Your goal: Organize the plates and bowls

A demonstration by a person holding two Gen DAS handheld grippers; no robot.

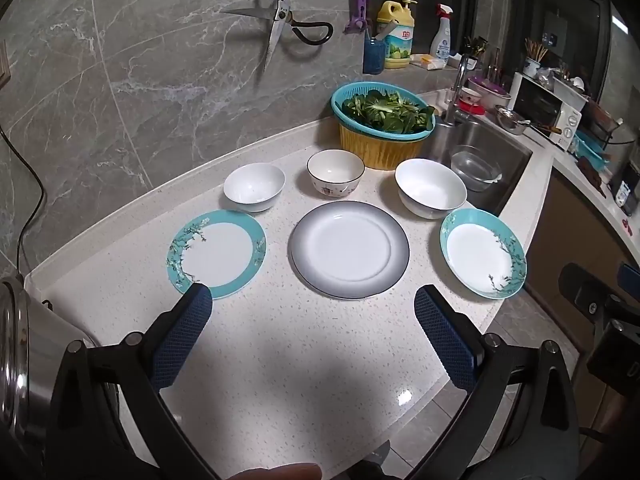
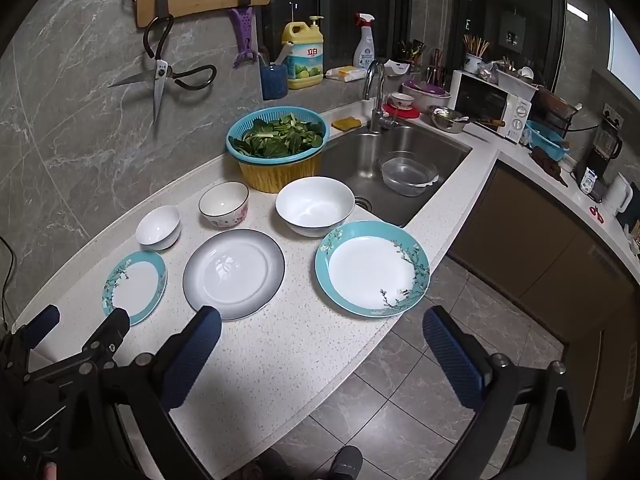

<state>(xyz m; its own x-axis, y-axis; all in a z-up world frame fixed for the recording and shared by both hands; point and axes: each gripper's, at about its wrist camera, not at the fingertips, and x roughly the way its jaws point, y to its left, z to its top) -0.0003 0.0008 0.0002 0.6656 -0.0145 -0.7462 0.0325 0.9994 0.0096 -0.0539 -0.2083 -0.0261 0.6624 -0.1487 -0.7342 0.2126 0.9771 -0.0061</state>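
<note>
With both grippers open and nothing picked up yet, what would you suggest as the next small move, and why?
Probably lower the left gripper toward the teal-rimmed plate just ahead of its left finger, to stack it on the grey-rimmed plate. All dishes lie apart on the counter, and both grippers are empty.

Glossy glazed ceramic plates [image 1: 349, 249] and bowls [image 1: 431, 188] sit on a polished speckled stone countertop [image 1: 280, 352]; the sink [image 2: 360, 160] is brushed stainless steel, the colander [image 2: 278, 138] ribbed plastic.
</note>
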